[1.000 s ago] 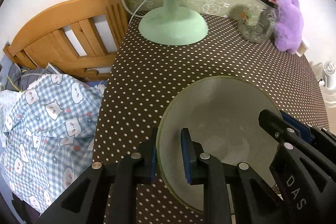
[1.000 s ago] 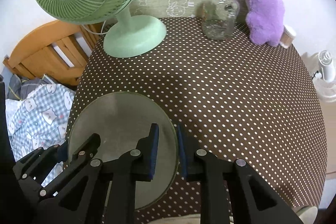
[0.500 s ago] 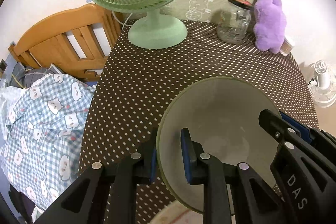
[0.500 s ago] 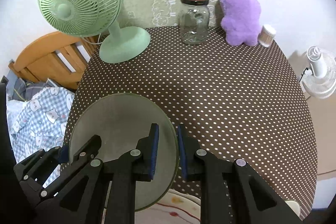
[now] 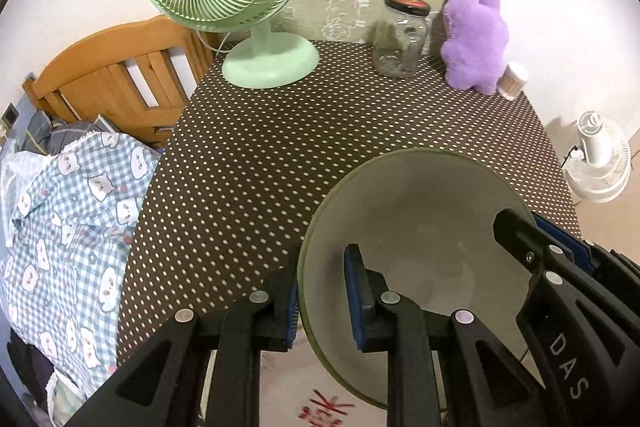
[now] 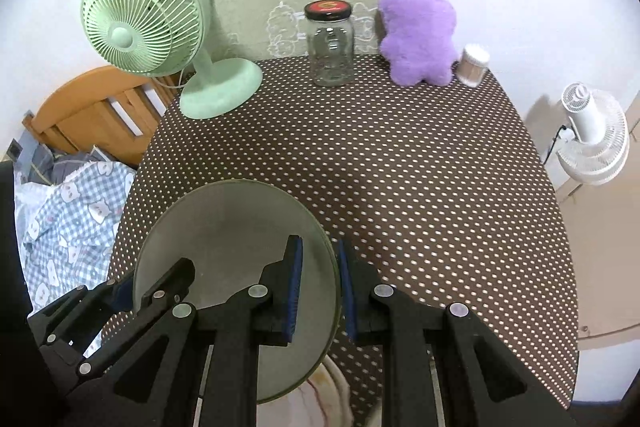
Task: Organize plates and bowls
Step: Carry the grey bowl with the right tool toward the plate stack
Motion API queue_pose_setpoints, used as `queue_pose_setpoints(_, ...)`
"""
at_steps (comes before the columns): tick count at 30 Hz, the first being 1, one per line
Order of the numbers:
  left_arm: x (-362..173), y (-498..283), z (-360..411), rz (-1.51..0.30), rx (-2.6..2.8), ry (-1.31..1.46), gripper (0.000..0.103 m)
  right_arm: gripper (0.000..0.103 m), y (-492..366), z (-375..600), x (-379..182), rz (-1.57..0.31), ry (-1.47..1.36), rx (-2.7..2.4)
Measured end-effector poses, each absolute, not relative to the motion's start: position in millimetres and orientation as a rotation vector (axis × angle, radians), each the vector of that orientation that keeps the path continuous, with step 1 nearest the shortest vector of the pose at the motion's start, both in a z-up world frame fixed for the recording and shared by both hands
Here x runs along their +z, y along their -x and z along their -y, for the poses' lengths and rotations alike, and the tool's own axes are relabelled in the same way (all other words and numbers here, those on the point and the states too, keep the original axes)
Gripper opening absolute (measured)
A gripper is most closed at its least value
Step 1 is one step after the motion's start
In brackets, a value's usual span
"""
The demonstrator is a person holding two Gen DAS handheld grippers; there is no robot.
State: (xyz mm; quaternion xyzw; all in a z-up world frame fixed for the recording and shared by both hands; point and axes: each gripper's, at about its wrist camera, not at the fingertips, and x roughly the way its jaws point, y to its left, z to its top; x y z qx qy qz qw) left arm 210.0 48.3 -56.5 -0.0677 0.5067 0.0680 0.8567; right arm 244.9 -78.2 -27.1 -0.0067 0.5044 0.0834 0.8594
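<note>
While both tools grip it, the plate [image 5: 420, 227] hangs above the near edge of the worktop [image 5: 280, 155], tilted. The left tool [image 5: 322, 301] is clamped on the plate's left rim, one pad on each face. The right tool [image 6: 319, 291] is clamped on the right rim the same way. Below the plate's near edge, a pale dish [image 5: 304, 387] with red marks shows. At the far side of the worktop stand a green fan [image 6: 160, 39], a jar [image 6: 330, 43] with a dark lid, and a purple plush [image 6: 416, 27]. A white fan [image 6: 592, 139] stands on the floor at right.
</note>
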Motion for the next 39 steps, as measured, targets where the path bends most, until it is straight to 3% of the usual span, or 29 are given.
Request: queue_pose_setpoints(39, -55.8, -139.3, 79.3, -1.077, 0.093, 0.137, 0.018, 0.022, -165.6, 215.1, -19.0, -1.067, 0.006, 0.155)
